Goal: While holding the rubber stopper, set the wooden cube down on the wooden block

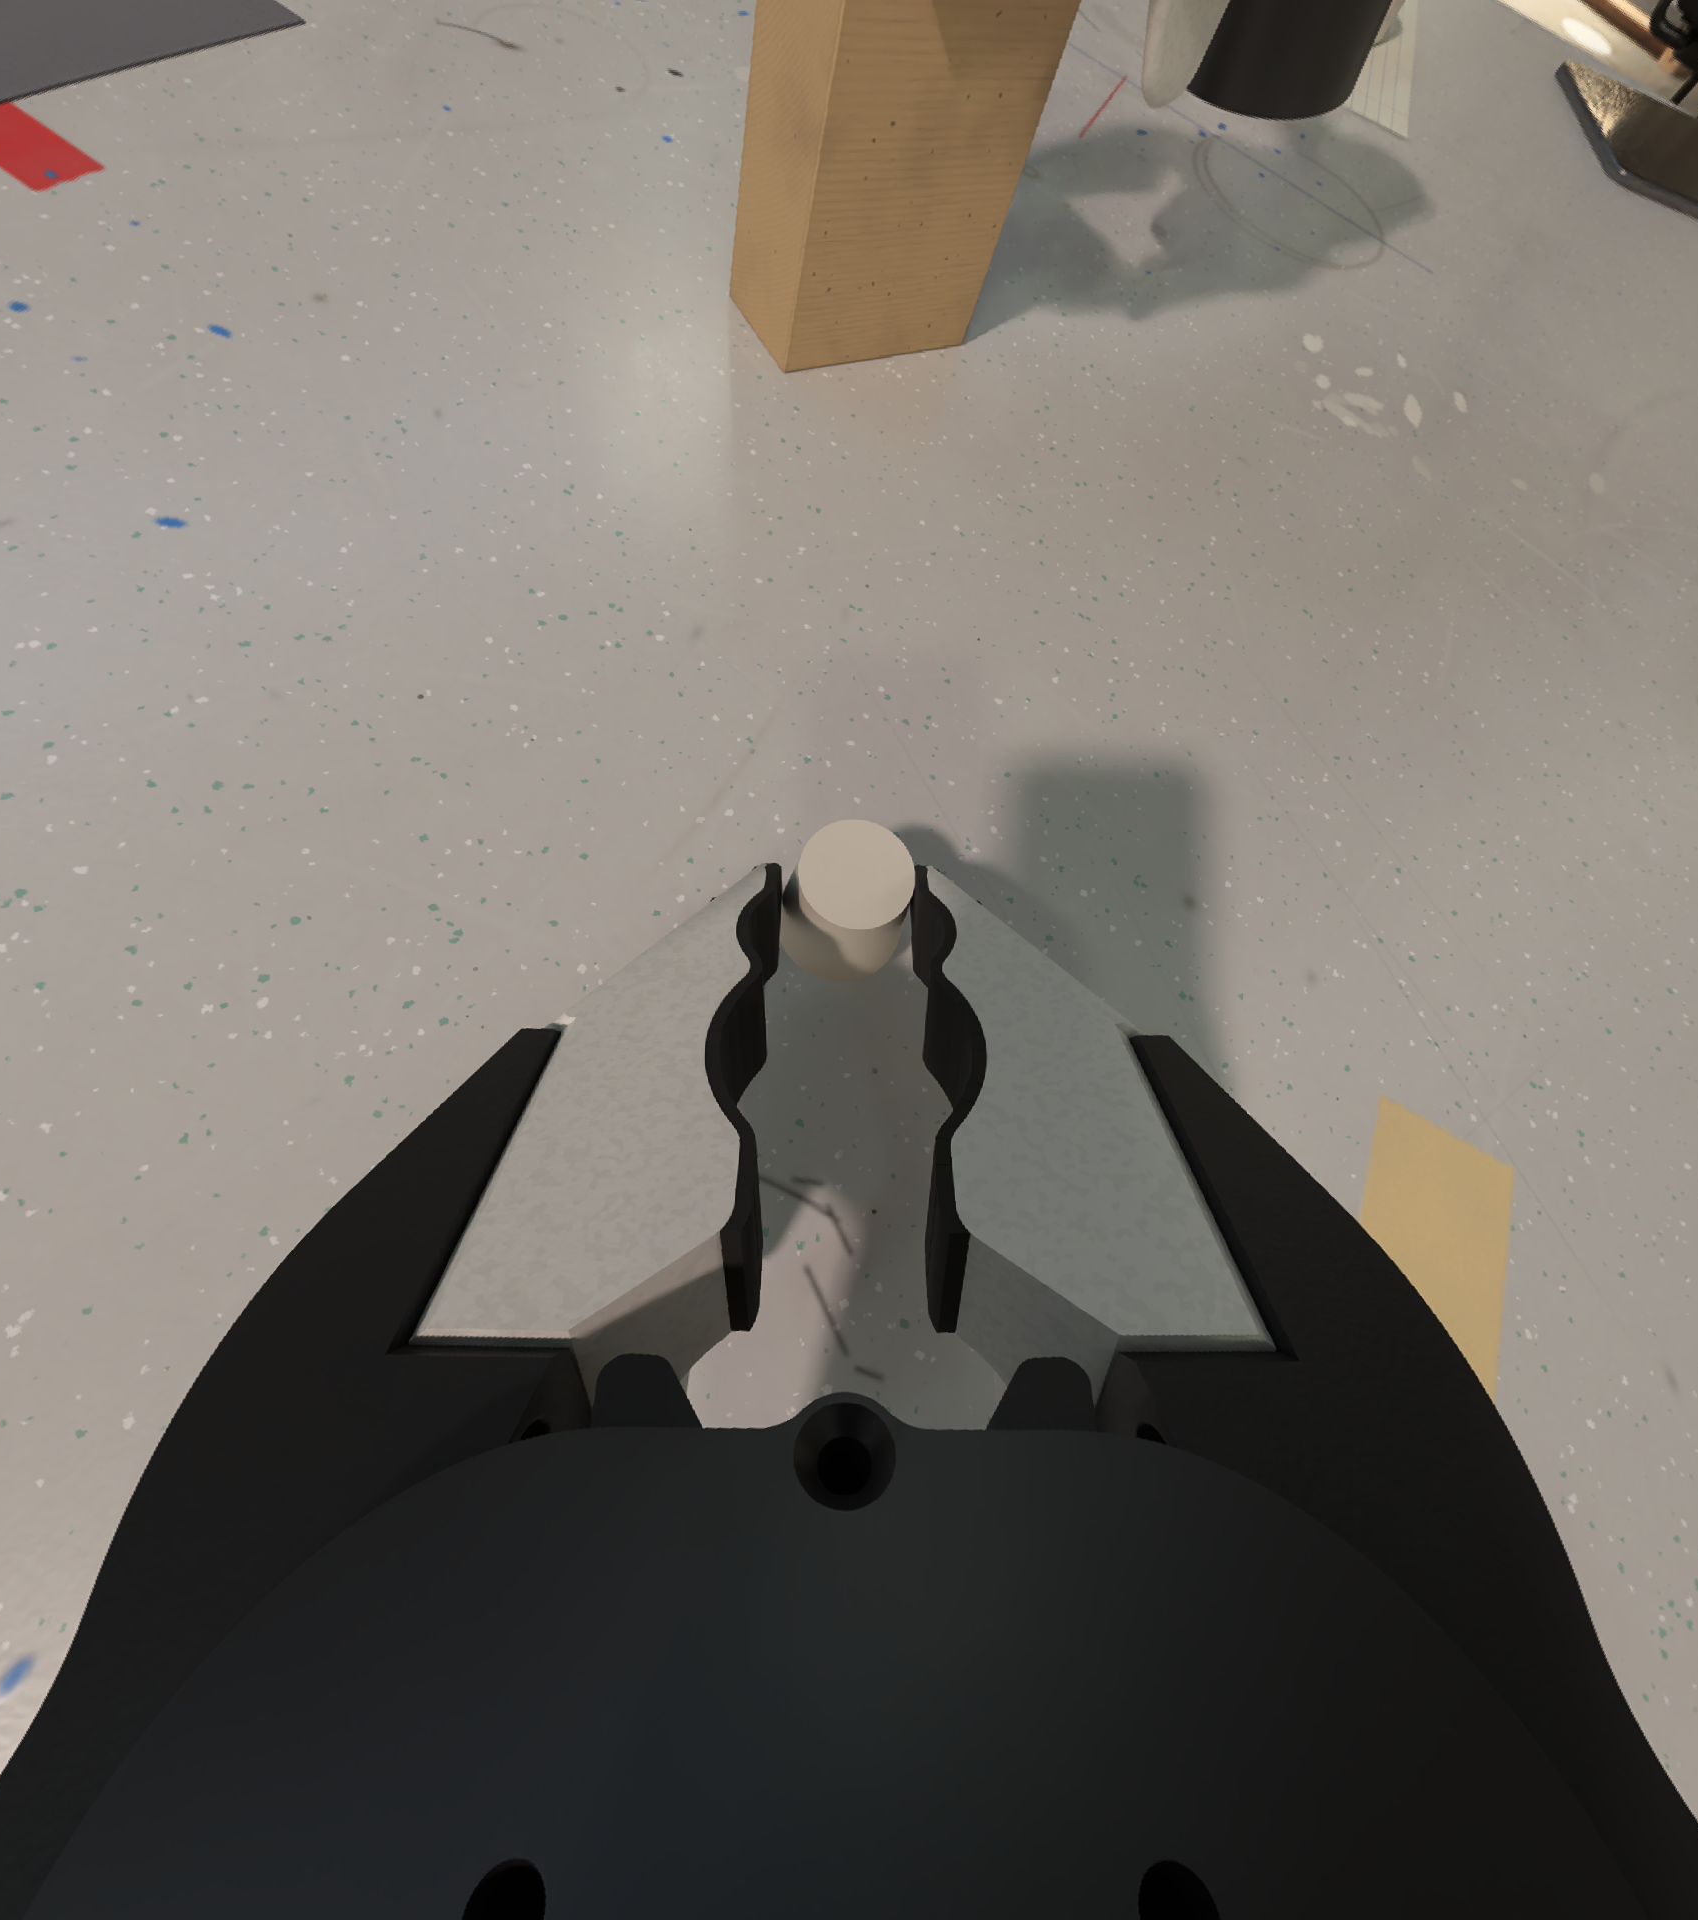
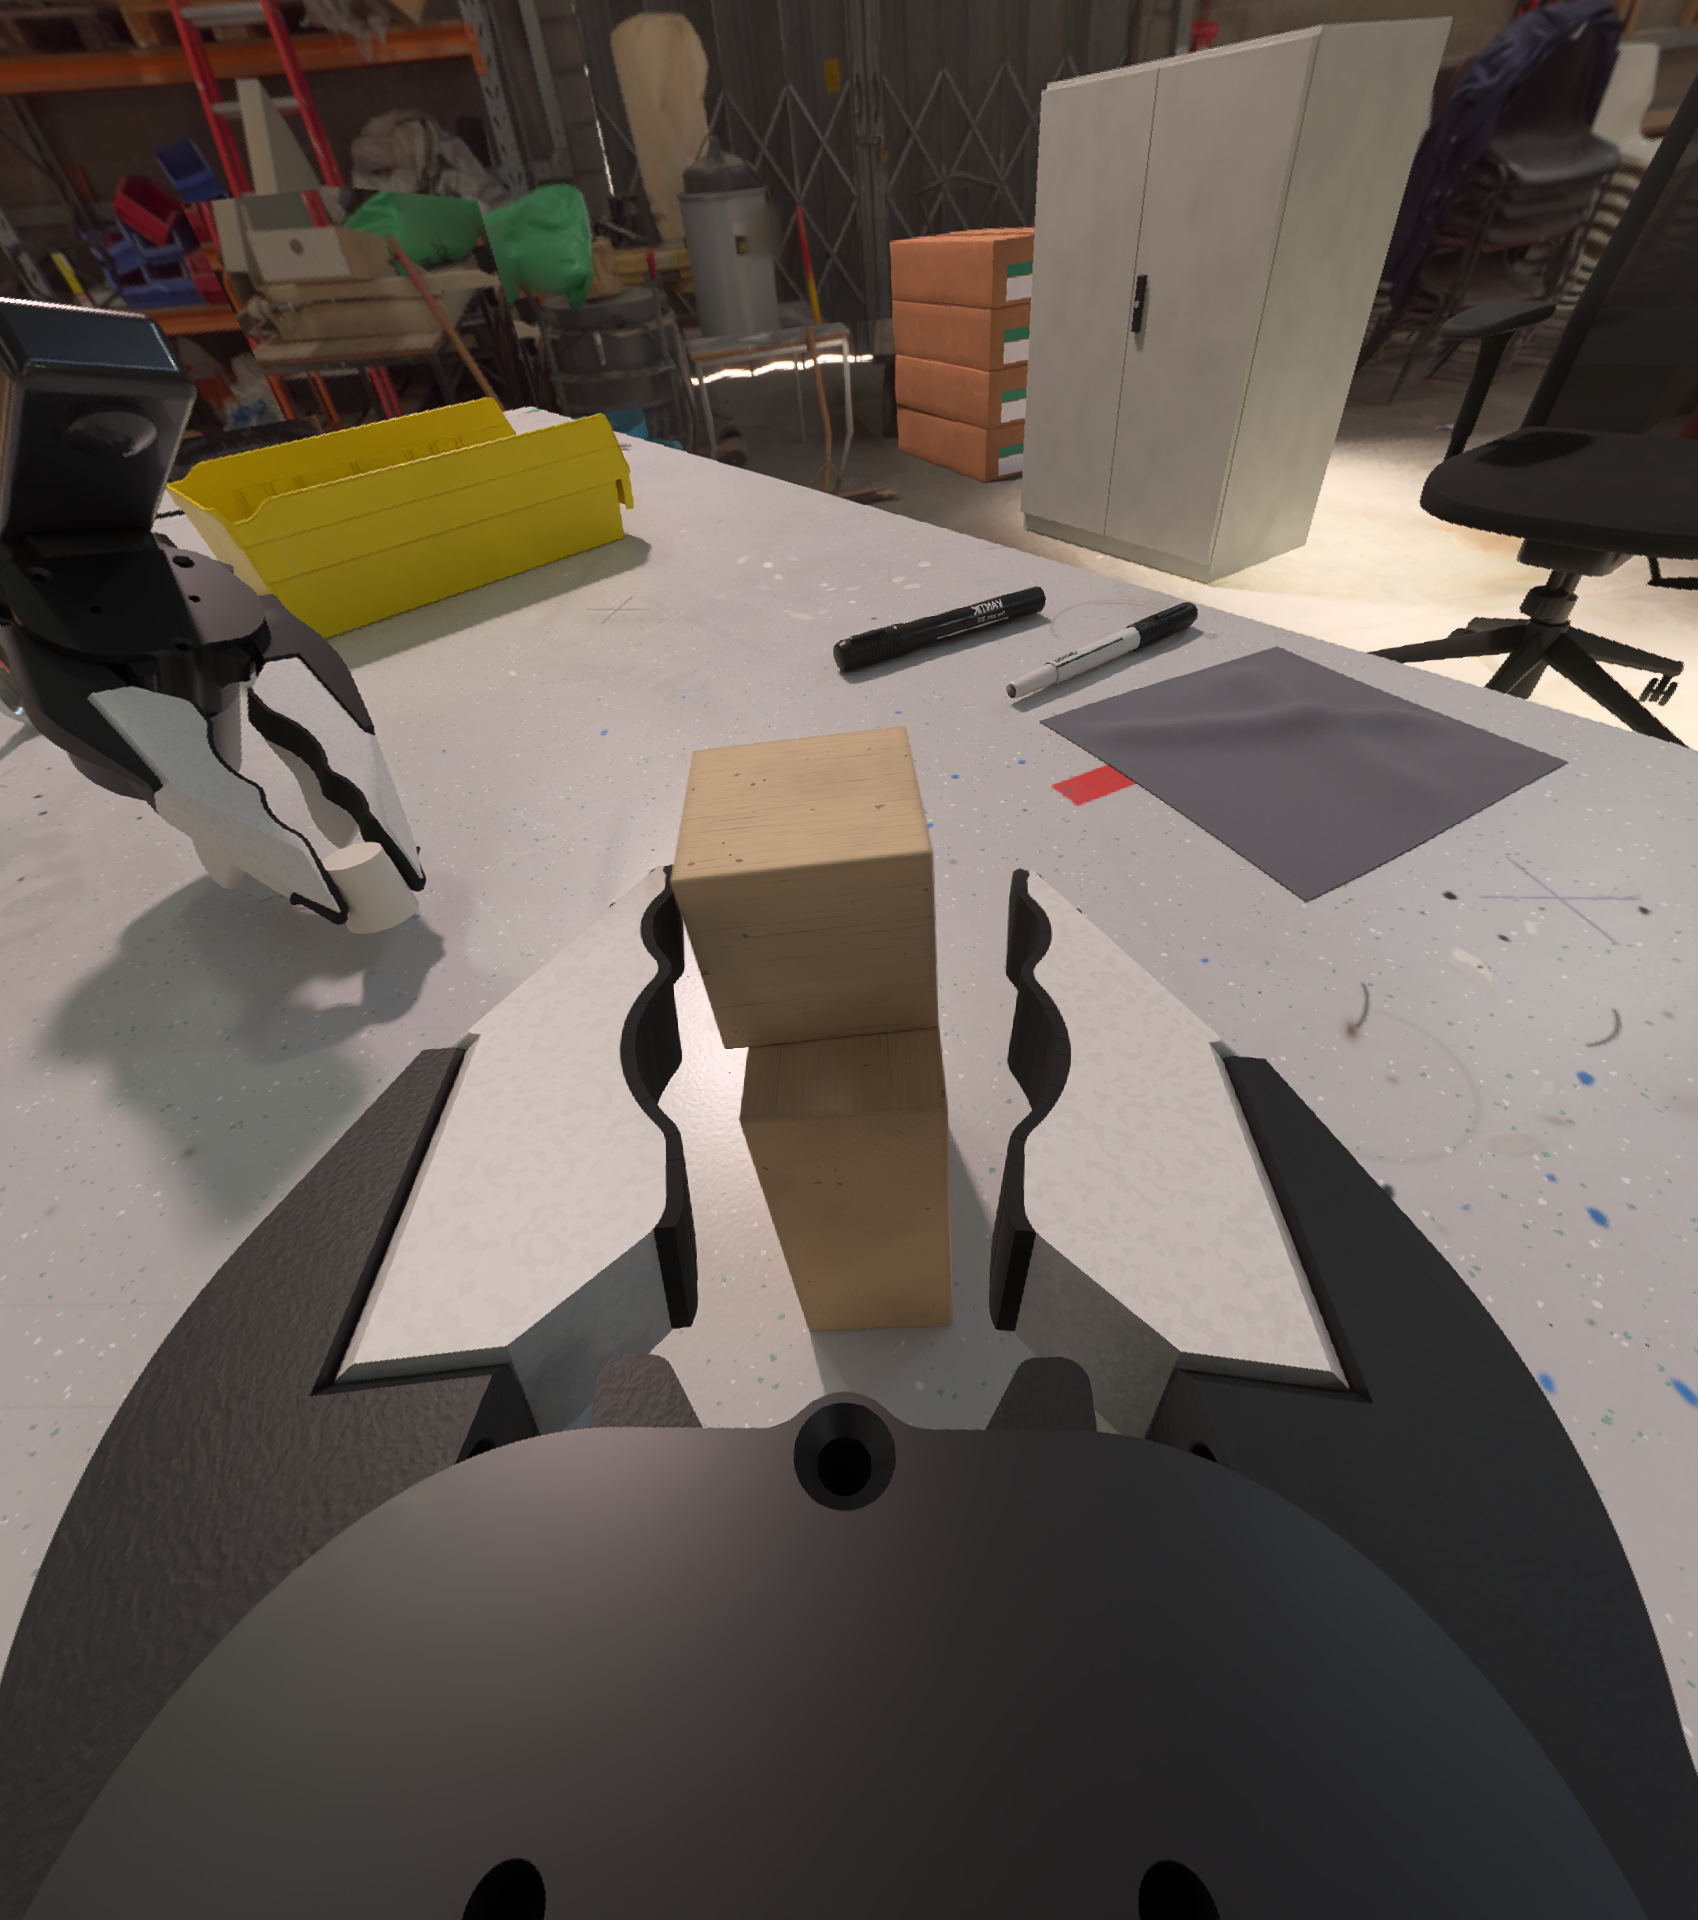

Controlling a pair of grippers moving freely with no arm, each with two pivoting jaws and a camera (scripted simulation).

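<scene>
In the right wrist view the wooden cube (image 2: 803, 883) sits on top of the upright wooden block (image 2: 855, 1184), set a little to the left of it. My right gripper (image 2: 843, 904) is open around the cube. Its left finger is at the cube's side and a gap shows on the right. My left gripper (image 1: 847, 894) is shut on the pale rubber stopper (image 1: 850, 899) just above the table. The block (image 1: 866, 187) stands ahead of it. The left gripper (image 2: 375, 896) with the stopper (image 2: 369, 873) also shows at the left of the right wrist view.
A yellow bin (image 2: 409, 509) lies at the back left. Two markers (image 2: 938, 629) (image 2: 1099, 649) and a grey sheet (image 2: 1302, 764) lie to the back right near the table edge. A cabinet (image 2: 1209, 291) and an office chair (image 2: 1603, 478) stand beyond.
</scene>
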